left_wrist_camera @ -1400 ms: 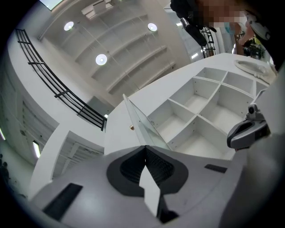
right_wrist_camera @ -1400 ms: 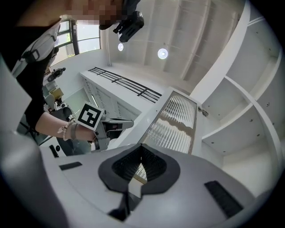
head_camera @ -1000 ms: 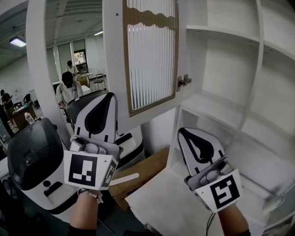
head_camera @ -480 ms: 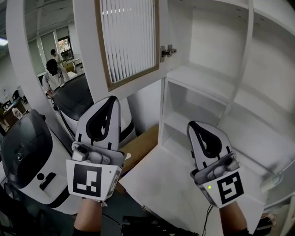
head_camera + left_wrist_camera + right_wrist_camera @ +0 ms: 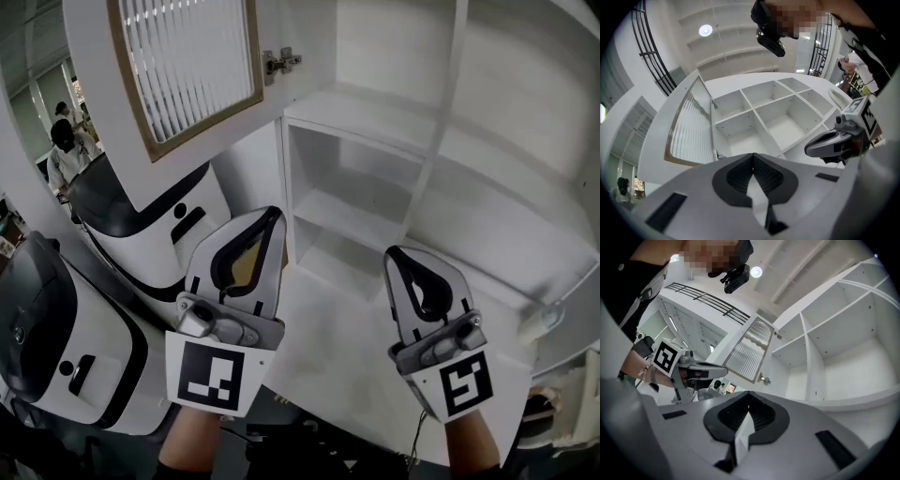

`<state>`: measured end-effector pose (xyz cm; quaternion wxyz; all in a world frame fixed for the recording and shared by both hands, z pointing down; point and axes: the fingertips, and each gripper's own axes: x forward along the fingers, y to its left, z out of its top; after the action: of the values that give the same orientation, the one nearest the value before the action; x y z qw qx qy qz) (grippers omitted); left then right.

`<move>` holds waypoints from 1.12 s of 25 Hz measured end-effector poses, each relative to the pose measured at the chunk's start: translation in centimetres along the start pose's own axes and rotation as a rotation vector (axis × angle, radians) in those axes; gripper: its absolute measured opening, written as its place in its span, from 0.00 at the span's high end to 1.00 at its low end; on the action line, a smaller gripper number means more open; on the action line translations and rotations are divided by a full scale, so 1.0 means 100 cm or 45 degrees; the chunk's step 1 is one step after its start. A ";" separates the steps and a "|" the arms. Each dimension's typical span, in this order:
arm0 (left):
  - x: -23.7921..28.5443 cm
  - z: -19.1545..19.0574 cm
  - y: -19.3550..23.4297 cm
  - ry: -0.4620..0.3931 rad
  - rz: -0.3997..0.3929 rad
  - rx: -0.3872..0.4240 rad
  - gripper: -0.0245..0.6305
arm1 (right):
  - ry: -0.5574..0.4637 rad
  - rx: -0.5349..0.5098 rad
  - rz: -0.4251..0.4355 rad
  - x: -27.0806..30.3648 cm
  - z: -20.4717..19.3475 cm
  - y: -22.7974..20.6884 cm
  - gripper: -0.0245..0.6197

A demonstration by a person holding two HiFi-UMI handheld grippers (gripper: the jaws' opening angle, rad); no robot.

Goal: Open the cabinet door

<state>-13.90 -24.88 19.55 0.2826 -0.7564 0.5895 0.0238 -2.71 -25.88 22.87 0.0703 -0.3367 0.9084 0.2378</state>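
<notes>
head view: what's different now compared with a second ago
Both grippers have dropped away from the cabinet: the left gripper, whose tip overlapped the door's lower edge before, and the right gripper now sit well below the cabinet door, which has slid up and left in the view. Nothing was taken hold of or let go. Unchanged: both grippers shut and empty, door swung open.

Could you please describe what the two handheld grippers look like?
Both the left gripper and right gripper have white tapered shells with black inner lining, grey fittings at the rear, and a white cube printed with a black square marker.
</notes>
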 end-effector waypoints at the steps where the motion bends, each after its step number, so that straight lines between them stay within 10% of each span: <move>1: 0.002 -0.003 -0.009 0.004 -0.027 -0.011 0.96 | 0.017 0.002 -0.021 -0.006 -0.003 -0.004 0.96; 28: 0.015 -0.057 -0.175 0.103 -0.490 -0.313 0.96 | 0.401 0.080 -0.396 -0.151 -0.083 -0.028 0.96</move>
<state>0.70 -26.28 30.77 0.1639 -0.8838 0.4381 0.0107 10.88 -23.02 33.41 -0.0262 -0.5033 0.8523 0.1400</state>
